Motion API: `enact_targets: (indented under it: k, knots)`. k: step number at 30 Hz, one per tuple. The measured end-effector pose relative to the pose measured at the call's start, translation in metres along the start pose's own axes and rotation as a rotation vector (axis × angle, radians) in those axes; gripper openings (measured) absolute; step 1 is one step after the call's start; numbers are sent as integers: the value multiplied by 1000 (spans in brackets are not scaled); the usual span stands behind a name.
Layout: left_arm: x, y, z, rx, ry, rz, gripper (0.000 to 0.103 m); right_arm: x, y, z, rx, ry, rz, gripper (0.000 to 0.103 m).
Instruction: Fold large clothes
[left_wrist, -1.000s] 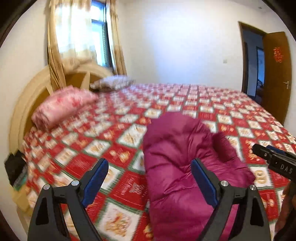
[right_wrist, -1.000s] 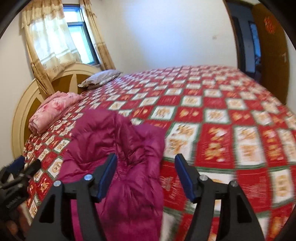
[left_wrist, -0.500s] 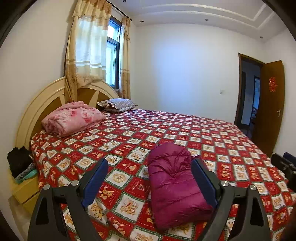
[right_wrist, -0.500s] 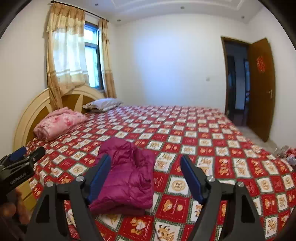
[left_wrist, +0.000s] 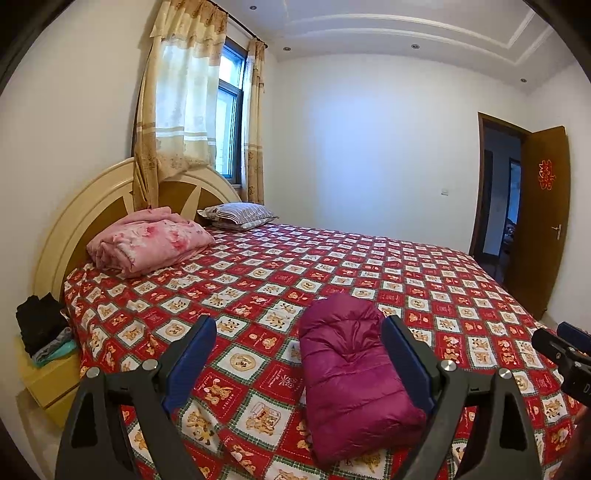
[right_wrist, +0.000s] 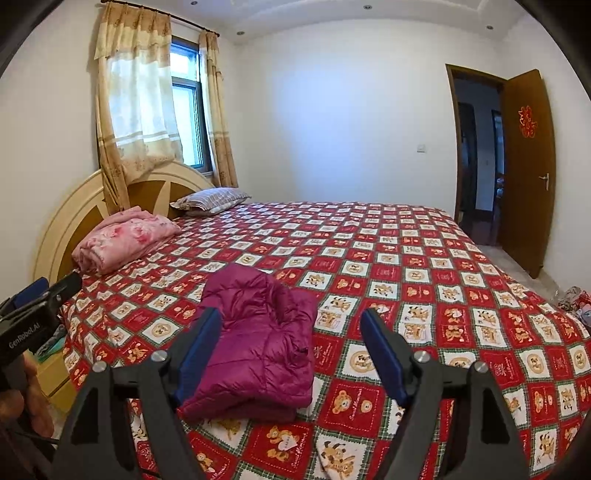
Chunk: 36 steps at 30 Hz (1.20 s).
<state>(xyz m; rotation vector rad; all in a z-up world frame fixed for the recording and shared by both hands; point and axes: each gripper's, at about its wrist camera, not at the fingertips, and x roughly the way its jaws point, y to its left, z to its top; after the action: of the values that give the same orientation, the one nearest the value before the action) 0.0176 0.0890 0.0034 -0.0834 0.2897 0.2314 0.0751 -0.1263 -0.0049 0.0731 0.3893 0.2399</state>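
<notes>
**Both grippers released, jacket folded on bed**

Left gripper (left_wrist: 299, 354) and right gripper (right_wrist: 288, 350) gape, grasping nothing. "GenRobot.AI" on left tool. Magenta jacket (right_wrist: 258, 343) folded at 6 o'clock on red bear-print bedspread (right_wrist: 424, 266). Door (right_wrist: 528, 166) at 2 o'clock.

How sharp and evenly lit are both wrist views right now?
Left wrist view: sharp, the purple jacket and bedspread crisp, window blown out, edges bowed by the fisheye. Right wrist view: equally sharp, soft daylight, no glare on the jacket.
</notes>
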Motion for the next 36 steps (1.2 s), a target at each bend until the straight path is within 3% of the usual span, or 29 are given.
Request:
enact_targets:
  k: [36]
  knots:
    - [9, 0, -9, 13, 31, 10, 91, 3, 0, -4, 9, 20, 13, 80]
